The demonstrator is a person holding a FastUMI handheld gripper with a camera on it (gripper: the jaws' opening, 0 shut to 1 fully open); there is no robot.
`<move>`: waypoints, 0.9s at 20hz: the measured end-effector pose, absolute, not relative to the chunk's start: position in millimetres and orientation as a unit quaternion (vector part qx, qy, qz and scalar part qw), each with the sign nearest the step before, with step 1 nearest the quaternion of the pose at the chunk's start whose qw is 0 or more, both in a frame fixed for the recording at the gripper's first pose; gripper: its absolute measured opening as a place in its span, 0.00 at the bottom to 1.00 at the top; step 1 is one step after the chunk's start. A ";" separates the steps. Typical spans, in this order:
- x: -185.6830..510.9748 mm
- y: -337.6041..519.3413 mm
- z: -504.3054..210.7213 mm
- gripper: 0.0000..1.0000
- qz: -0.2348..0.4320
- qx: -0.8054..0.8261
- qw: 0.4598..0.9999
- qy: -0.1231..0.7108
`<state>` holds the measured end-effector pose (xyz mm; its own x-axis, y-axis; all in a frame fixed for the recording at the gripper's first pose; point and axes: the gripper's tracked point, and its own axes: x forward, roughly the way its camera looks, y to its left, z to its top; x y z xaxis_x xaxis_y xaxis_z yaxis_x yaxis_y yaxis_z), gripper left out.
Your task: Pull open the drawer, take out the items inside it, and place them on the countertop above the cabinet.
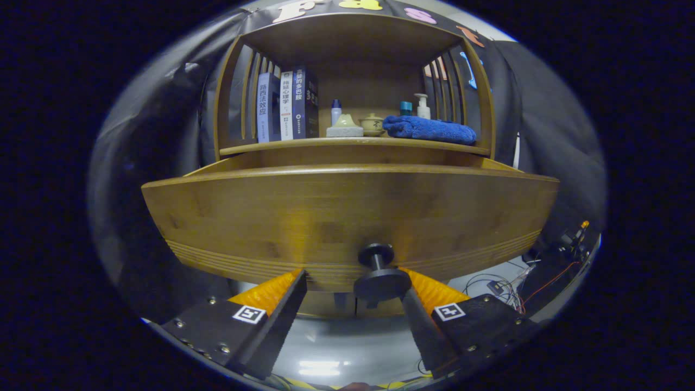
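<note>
While our gripper (pixel 353 282) stood wide, the knob (pixel 380 274) between its fingers touching only one, the drawer (pixel 347 212) hung pulled out below the countertop (pixel 353 144); its contents lay hidden, so we risked reaching in blind.

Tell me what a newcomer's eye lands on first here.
The wide wooden drawer front, pulled out toward the camera, dominates, with its dark round knob between the open gripper fingers, nearer one finger. Beyond it, on the countertop in the cabinet's alcove, a rolled blue towel stands out beside upright books.
</note>
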<state>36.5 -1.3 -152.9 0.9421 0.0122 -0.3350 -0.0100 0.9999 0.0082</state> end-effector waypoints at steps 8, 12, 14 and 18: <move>87.1 3.9 -143.1 0.98 -0.002 0.012 0.992 0.128; 120.0 8.3 -147.2 0.98 -0.001 0.016 0.993 0.120; 133.4 9.4 -148.5 0.98 0.000 0.023 0.994 0.111; 152.8 11.3 -148.7 0.97 0.000 0.023 0.994 0.104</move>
<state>152.8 11.3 -148.7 0.9785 0.0042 -0.2062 0.0052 0.9990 0.0453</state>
